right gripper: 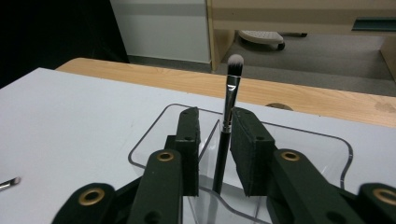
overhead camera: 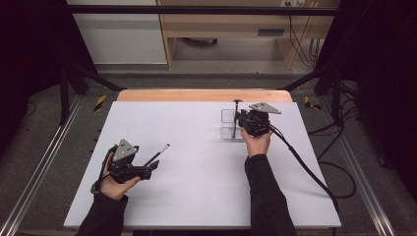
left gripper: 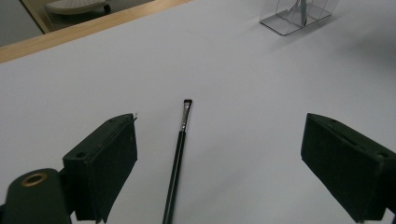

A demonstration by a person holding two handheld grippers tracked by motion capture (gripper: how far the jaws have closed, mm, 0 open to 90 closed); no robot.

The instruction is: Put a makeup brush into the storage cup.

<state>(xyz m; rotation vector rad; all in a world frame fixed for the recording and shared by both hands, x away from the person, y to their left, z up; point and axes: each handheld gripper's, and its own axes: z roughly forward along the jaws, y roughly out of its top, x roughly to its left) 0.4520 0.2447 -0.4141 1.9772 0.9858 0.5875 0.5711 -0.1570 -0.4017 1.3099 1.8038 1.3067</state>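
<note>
Right hand-held gripper stands slightly parted around the upright black-handled makeup brush in the clear acrylic organiser; left hand-held gripper gapes wide, holding nothing.

free: bare white table between both hands | obstacle: clear organizer far right, upright brush inside | low: thin brush lying left

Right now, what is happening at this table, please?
A person is putting makeup brushes into a clear organizer on the white table. The right gripper stands over the organizer with a round-tipped brush upright between its jaws, which stand slightly apart from it. The left gripper, wide open, rests near the table's front with a thin flat brush lying between its jaws, not gripped.
</note>
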